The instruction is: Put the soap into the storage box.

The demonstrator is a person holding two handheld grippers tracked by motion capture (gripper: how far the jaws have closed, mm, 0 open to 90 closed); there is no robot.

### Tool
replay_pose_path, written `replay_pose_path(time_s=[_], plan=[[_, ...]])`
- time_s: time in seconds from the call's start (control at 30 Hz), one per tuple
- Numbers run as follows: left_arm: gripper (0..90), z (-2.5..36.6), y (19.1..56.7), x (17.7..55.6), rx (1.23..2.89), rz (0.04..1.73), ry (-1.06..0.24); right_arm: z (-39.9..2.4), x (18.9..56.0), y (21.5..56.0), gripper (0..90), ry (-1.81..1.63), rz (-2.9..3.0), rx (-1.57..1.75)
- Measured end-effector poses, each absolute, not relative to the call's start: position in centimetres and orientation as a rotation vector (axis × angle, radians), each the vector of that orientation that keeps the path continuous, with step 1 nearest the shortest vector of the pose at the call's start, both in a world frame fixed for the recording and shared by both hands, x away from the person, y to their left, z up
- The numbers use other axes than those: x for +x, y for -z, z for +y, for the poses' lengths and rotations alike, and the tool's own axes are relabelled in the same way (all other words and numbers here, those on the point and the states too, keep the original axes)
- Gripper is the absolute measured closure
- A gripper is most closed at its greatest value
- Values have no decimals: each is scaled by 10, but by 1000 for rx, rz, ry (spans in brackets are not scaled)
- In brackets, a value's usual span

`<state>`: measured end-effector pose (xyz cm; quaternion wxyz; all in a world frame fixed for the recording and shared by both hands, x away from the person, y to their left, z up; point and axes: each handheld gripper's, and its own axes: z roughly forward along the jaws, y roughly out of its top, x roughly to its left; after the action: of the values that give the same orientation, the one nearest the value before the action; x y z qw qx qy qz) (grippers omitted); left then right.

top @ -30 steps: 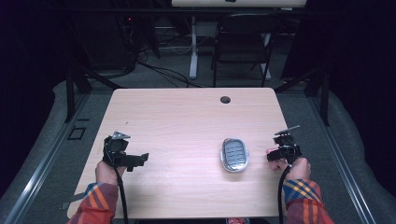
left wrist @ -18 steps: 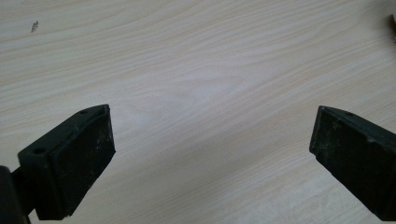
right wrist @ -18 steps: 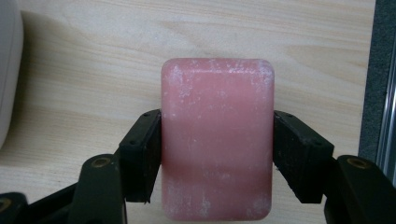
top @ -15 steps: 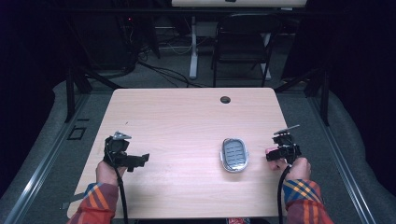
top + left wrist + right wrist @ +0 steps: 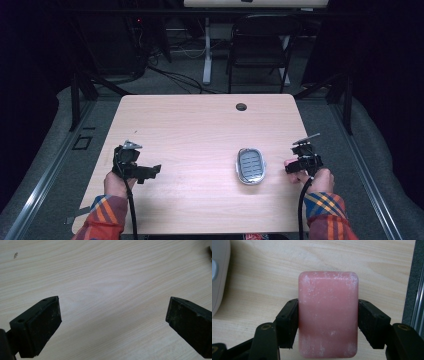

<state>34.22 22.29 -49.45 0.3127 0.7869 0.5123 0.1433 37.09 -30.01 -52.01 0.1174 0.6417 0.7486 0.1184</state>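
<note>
Pink soap bar point(image 5: 328, 315) clamped between my right gripper point(image 5: 328, 322) pads, one on each long side — just above table point(image 5: 200, 130), right of grey soap dish point(image 5: 250, 166). My left gripper point(image 5: 112, 322) gapes wide, nothing held — bare wood below.

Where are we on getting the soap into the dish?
Done: the right tool is clamped on the pink soap bar. In hand: it holds the bar beside the soap dish. Left: placing and releasing it there, probably. The left tool is open over bare table.
</note>
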Motion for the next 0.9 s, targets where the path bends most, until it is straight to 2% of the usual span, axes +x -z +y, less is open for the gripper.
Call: replay_pose_path(time_s=[0.9], plan=[[0, 221, 494, 343, 2091, 1344, -385, -292, 368, 493, 376, -399, 2211, 1837]])
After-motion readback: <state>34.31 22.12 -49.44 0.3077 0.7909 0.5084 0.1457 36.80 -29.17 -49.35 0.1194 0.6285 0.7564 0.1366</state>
